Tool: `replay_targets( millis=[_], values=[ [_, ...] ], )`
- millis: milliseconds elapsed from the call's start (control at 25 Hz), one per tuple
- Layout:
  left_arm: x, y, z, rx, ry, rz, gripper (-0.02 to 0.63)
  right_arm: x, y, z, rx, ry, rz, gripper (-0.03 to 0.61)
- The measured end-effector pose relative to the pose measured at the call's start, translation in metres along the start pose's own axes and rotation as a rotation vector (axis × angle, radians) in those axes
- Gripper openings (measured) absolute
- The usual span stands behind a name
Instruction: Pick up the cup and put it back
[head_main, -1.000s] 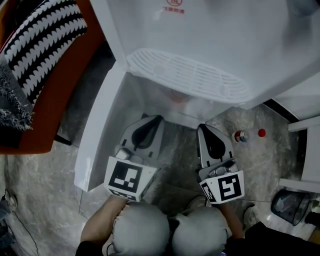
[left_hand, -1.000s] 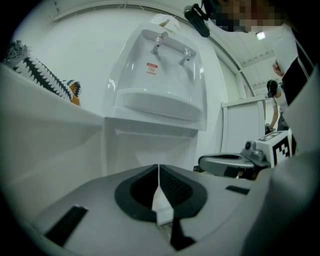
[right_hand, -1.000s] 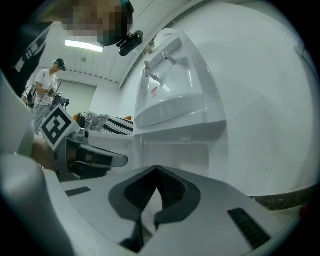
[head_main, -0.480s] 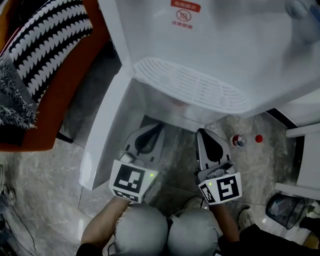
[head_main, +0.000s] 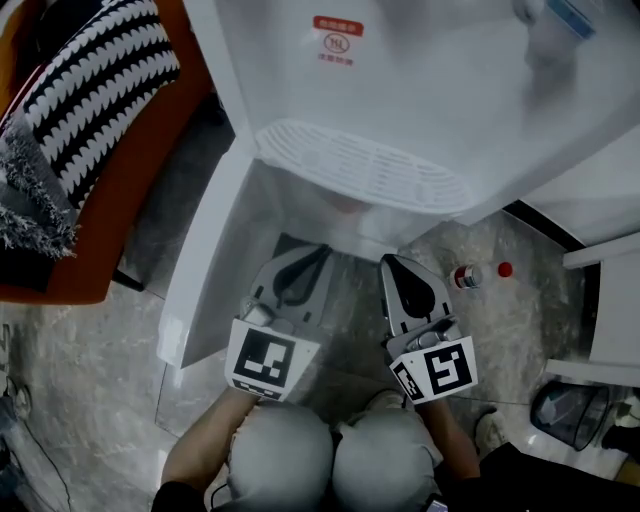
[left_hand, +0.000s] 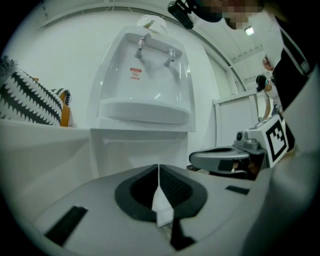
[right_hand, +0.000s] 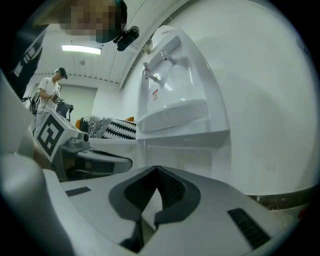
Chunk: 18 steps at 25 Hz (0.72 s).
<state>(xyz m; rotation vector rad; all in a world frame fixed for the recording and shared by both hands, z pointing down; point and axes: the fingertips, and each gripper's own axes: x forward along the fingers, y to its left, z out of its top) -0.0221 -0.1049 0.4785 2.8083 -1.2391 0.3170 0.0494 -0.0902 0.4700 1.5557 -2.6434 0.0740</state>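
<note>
Only head view shows drip grille (head_main: 360, 180); left tongs (head_main: 316, 252), right tongs (head_main: 387, 263) together, empty.

head: steeply down, above dispenser (head_main: 420, 90) | left gripper view: low, level, near, faces dispenser front | right gripper view: same, from right | shared: drip tray (head_main: 360, 175)

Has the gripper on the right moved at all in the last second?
No, not noticeably: the right gripper sits as close to the small bottle on the floor as before.
</note>
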Motion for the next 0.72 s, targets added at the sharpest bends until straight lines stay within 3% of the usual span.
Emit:
replay_targets(
  millis=[400,560,720],
  values=[
    [-0.014,0.000,0.019,0.051,-0.050,0.002,0.018,-0.011,0.002,0.018,-0.049,-0.049,-0.009,0.009],
    [-0.021,-0.001,0.023,0.018,-0.052,0.017,0.018,-0.018,0.003,0.022,-0.057,-0.056,-0.010,0.009],
    [-0.024,-0.004,0.027,0.074,-0.065,-0.002,0.018,-0.022,0.005,0.028,-0.063,-0.073,-0.011,0.009]
  ],
)
